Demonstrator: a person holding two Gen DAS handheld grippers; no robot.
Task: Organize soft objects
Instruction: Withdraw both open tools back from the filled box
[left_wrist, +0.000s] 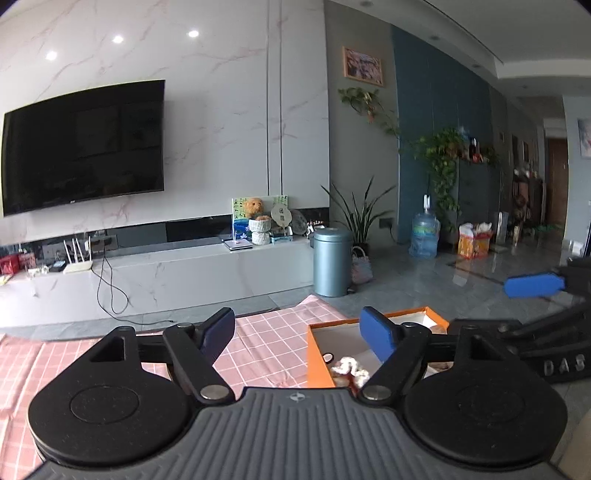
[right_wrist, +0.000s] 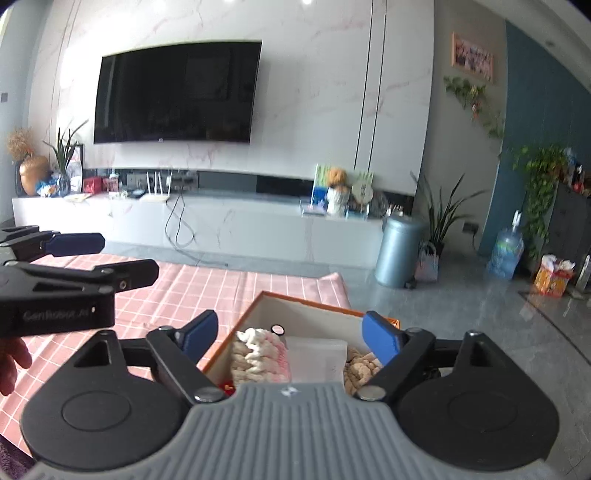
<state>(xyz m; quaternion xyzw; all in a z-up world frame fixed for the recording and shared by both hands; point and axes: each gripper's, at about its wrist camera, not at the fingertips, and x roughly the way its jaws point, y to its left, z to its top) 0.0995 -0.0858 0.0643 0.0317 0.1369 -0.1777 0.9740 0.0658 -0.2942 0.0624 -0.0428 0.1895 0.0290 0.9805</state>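
An orange box (right_wrist: 305, 303) with a white inside stands on a pink checked cloth (right_wrist: 184, 295). In it lie a white-and-pink knitted piece (right_wrist: 262, 354), a clear bag (right_wrist: 317, 356) and a beige knitted piece (right_wrist: 360, 367). My right gripper (right_wrist: 291, 328) hovers over the box, open, with nothing between its fingers. In the left wrist view my left gripper (left_wrist: 297, 328) is open over the cloth and the box's left wall (left_wrist: 314, 354), above a white knitted piece (left_wrist: 349, 369). Each gripper shows in the other's view: the right gripper (left_wrist: 543, 302) and the left gripper (right_wrist: 107, 258).
Beyond the cloth's far edge lies a grey tiled floor, with a low white TV cabinet (right_wrist: 221, 225) under a wall-mounted TV (right_wrist: 177, 92). A blue-grey bin (right_wrist: 397, 254), a potted plant (right_wrist: 443, 218) and a water bottle (right_wrist: 506, 251) stand to the right. A hand (right_wrist: 11, 362) shows at the left edge.
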